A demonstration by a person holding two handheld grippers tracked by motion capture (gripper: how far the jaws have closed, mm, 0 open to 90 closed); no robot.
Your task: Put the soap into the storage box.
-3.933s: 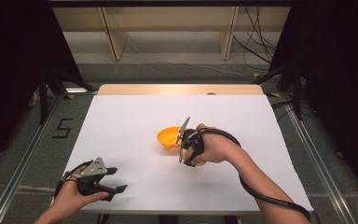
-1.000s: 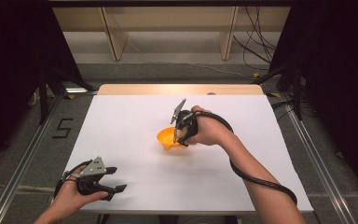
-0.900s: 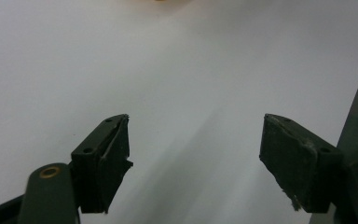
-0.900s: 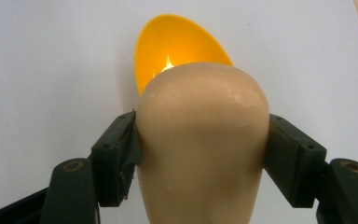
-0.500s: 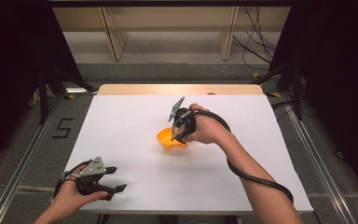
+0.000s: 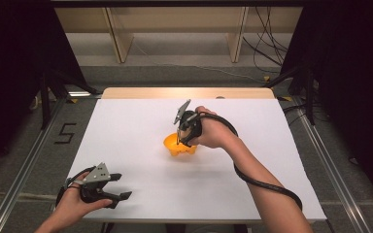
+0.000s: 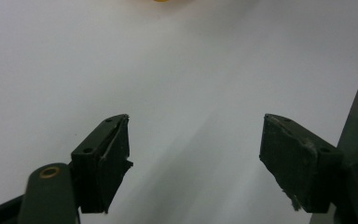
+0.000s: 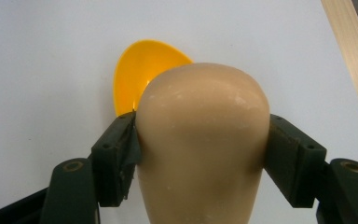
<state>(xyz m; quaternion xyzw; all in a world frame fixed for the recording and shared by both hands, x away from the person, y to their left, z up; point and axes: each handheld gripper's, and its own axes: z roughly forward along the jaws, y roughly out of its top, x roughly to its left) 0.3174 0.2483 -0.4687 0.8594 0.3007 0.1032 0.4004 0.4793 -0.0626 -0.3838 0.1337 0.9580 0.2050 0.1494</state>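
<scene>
Right gripper view: right gripper (image 8: pixel 200 140) squeezing a tan lump (image 8: pixel 200 140) over the orange bowl (image 8: pixel 142 70); left gripper (image 7: pixel 196 140) wide apart, near left.

Right claw (image 6: pixel 178 141) clamped, angled down, left claw (image 6: pixel 121 187) apparently resting, agape

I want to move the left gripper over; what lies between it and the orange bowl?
Nothing: the high view shows bare white table between the left gripper and orange bowl.

Right gripper view: smooth beige rounded object (image 8: pixel 200 140) cut off by bottom edge, hides right part of glossy orange plastic bowl (image 8: pixel 140 74). Left gripper view: same bowl a sliver (image 7: pixel 161 1) at top edge. High view: beige object too small to make out.
</scene>
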